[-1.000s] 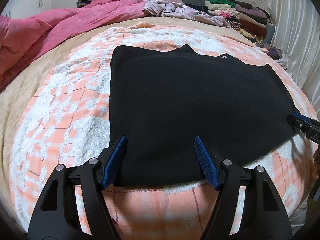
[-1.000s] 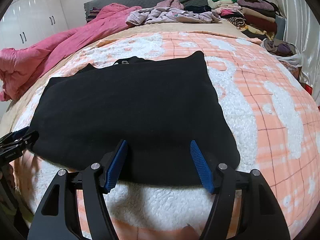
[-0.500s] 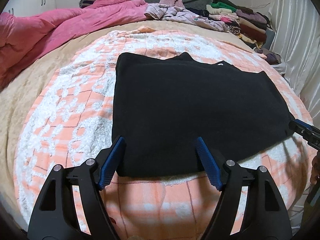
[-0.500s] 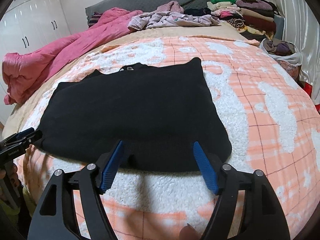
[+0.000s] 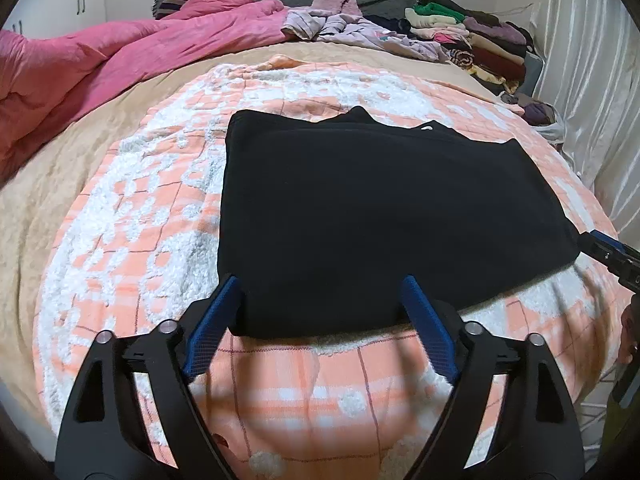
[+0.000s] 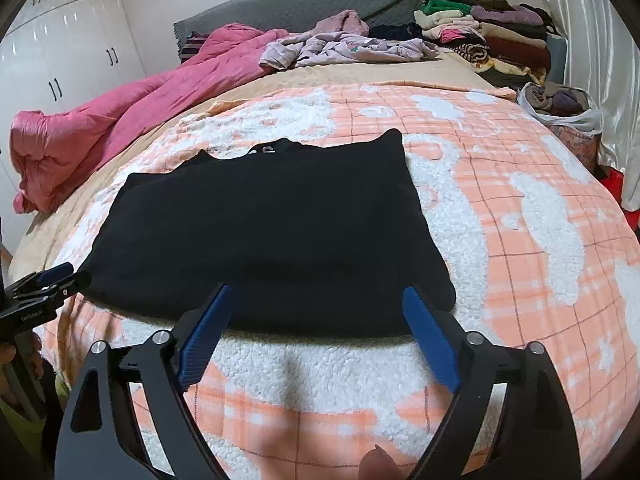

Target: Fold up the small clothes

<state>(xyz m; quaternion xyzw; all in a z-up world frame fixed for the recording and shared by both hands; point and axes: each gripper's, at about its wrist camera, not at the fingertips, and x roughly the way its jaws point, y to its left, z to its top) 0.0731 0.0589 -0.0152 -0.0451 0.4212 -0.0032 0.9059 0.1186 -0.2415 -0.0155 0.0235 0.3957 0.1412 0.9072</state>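
A black garment (image 5: 380, 216) lies flat, folded into a rectangle, on the orange-and-white fleece blanket (image 5: 132, 240); it also shows in the right wrist view (image 6: 272, 240). My left gripper (image 5: 320, 292) is open and empty, its blue fingertips at the garment's near left corner edge. My right gripper (image 6: 316, 300) is open and empty, at the garment's near right edge. Each gripper shows at the side of the other's view: the right gripper (image 5: 608, 252) and the left gripper (image 6: 44, 284).
A pink duvet (image 5: 100, 64) lies at the left back of the bed. Loose lilac clothes (image 6: 344, 48) and a stack of folded clothes (image 6: 492, 32) are at the head. A bag of clothes (image 6: 560, 104) and a white curtain (image 5: 588, 80) are on the right.
Both grippers have drawn back and up from the garment, so it now sits farther away in both views. The garment has stayed flat on the blanket.
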